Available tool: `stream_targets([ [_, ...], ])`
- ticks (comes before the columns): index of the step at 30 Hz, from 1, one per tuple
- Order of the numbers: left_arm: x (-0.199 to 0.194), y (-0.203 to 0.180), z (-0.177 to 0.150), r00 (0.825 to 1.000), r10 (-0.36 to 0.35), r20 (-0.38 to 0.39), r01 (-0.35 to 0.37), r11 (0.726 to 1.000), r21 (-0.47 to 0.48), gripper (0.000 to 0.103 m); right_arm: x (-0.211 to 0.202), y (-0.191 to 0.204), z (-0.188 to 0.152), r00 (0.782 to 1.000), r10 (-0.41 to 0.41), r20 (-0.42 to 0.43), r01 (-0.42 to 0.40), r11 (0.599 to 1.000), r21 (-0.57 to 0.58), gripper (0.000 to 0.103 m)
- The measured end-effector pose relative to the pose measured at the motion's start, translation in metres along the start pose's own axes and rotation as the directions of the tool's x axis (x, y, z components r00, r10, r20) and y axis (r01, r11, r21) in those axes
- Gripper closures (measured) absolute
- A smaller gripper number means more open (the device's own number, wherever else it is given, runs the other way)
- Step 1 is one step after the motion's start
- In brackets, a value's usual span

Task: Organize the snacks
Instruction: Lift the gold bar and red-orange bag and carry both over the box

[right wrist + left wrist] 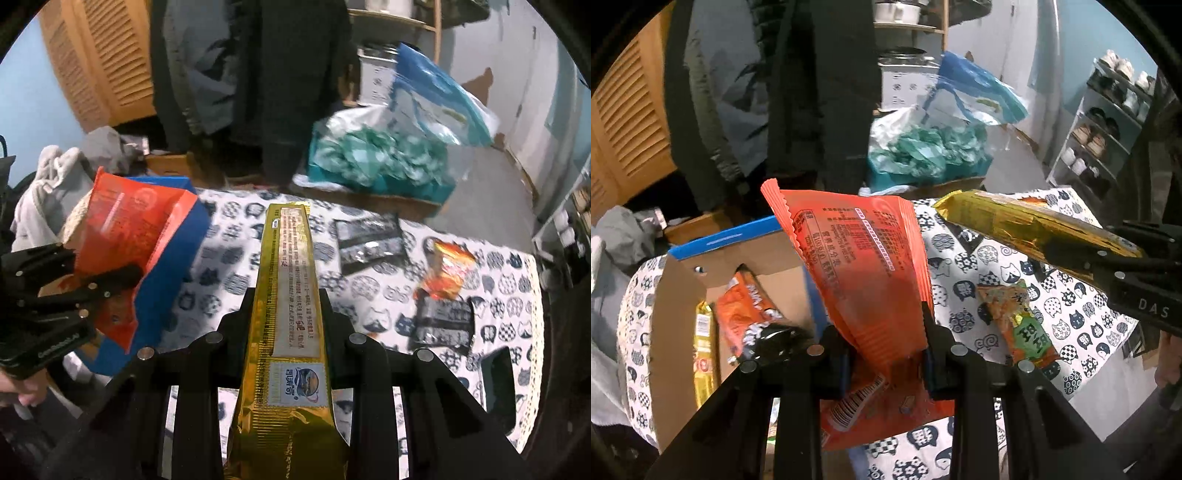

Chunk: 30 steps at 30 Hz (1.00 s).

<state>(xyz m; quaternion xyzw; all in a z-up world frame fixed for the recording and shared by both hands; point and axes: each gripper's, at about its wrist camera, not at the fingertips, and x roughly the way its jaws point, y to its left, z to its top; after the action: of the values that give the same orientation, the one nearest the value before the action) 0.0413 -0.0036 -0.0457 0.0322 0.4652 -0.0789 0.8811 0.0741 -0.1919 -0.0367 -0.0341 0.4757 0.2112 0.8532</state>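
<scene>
On the left wrist view, left gripper (886, 354) sits at 6 o'clock, jaws pinching the orange snack bag (864, 266) near its lower end; bag stands up and tilts toward 11 o'clock, above the cat-print tabletop (1082, 325). At 9 o'clock, an open cardboard box (683, 295) with a blue flap holds an orange-and-black snack pack (750, 314) and a yellow pack (703, 354) along its left wall. At 3 o'clock the right gripper (1115, 258) comes in from the edge, jaws clamped on the long gold snack pack (1015, 221), which points toward 10 o'clock. A small orange-green packet (1019, 321) lies flat on the tabletop at 4 o'clock, apart from both.

From the right wrist view, right gripper (286, 325) at 6 o'clock, jaws pressed onto the gold snack pack (291, 280), pack running straight up toward 12. Left gripper (92, 291) at 9 o'clock holds the orange snack bag (125, 229) in front of the box's blue flap (173, 258). On the tabletop (229, 280): a dark packet (369, 240) at 1 o'clock, an orange packet (447, 269) and another dark packet (443, 321) at 3 o'clock, a black phone-like slab (498, 384) at 4 o'clock.
</scene>
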Motion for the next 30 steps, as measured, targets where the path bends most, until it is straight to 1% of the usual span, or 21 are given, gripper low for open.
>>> stream_targets([
  [10,-0.014,0.046,-0.017,1.000,0.025,0.009,-0.024,0.997,-0.069,0.074,0.008,0.060,0.023,0.999,0.052,0.004,-0.052,0.996,-0.076,0.076],
  [18,-0.023,0.091,-0.029,0.998,0.057,0.007,-0.055,0.988,-0.147,0.074,0.027,0.117,0.035,0.995,0.098,-0.029,-0.101,0.985,-0.139,0.076],
  [23,-0.026,0.123,-0.040,0.997,0.078,-0.001,-0.077,0.976,-0.203,0.074,0.046,0.148,0.040,0.993,0.104,-0.058,-0.113,0.977,-0.183,0.076],
  [27,-0.026,0.139,-0.048,0.992,0.126,-0.009,-0.125,0.969,-0.212,0.074,0.063,0.168,0.043,0.992,0.095,-0.081,-0.110,0.972,-0.206,0.076],
  [30,-0.025,0.149,-0.055,0.990,0.135,-0.025,-0.138,0.964,-0.226,0.074,0.076,0.177,0.044,0.990,0.094,-0.102,-0.113,0.972,-0.208,0.076],
])
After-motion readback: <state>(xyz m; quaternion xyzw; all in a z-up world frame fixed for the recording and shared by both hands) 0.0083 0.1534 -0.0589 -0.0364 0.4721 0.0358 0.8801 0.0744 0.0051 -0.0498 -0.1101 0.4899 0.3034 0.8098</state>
